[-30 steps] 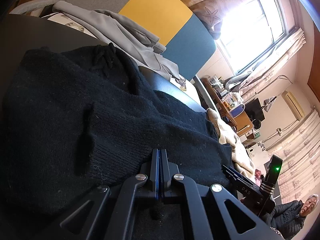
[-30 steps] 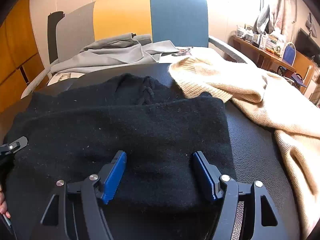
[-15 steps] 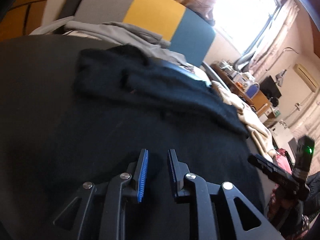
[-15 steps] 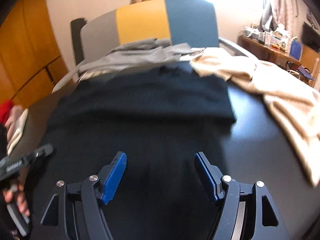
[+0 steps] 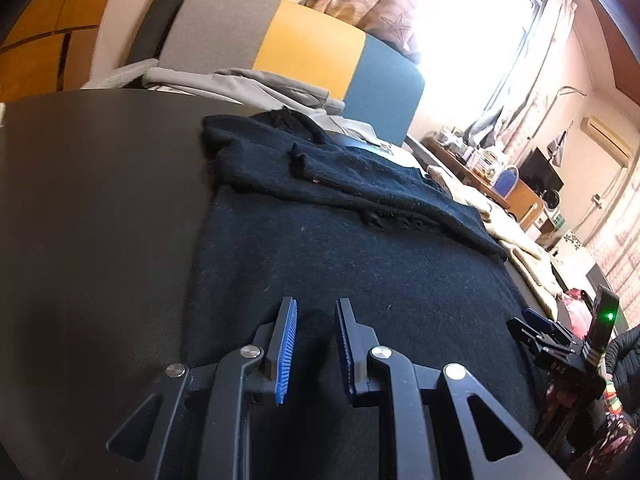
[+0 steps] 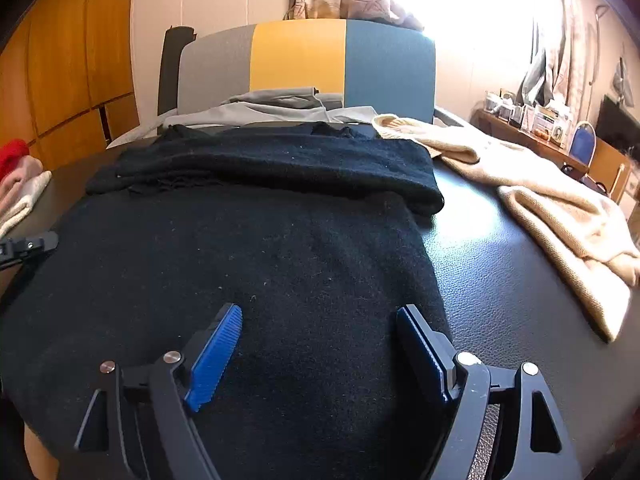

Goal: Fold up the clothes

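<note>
A black knit sweater (image 6: pixel 260 248) lies flat on the black table (image 6: pixel 500 280), its far part folded toward me into a thick band (image 6: pixel 280 164). My right gripper (image 6: pixel 320 320) hovers over the sweater's near right part. Its jaws are opening wide, with nothing between the blue pads. My left gripper (image 5: pixel 316 320) is over the near left part of the sweater (image 5: pixel 360 264), open by a narrow gap with nothing in it. In the left wrist view the right gripper (image 5: pixel 536 328) shows at the right edge. The left one's fingertip (image 6: pixel 32 244) shows at the left of the right wrist view.
A beige sweater (image 6: pixel 560 208) lies crumpled on the table's right side. Behind the table stands a chair with a grey, yellow and blue back (image 6: pixel 300 56), with a grey garment (image 6: pixel 272 110) on its seat. Pale and red clothes (image 6: pixel 20 184) sit at the left edge.
Both grippers have drawn back from the folded band toward the near edge of the sweater. The left jaws, shut a second ago, have parted, and the right jaws stand wider.
</note>
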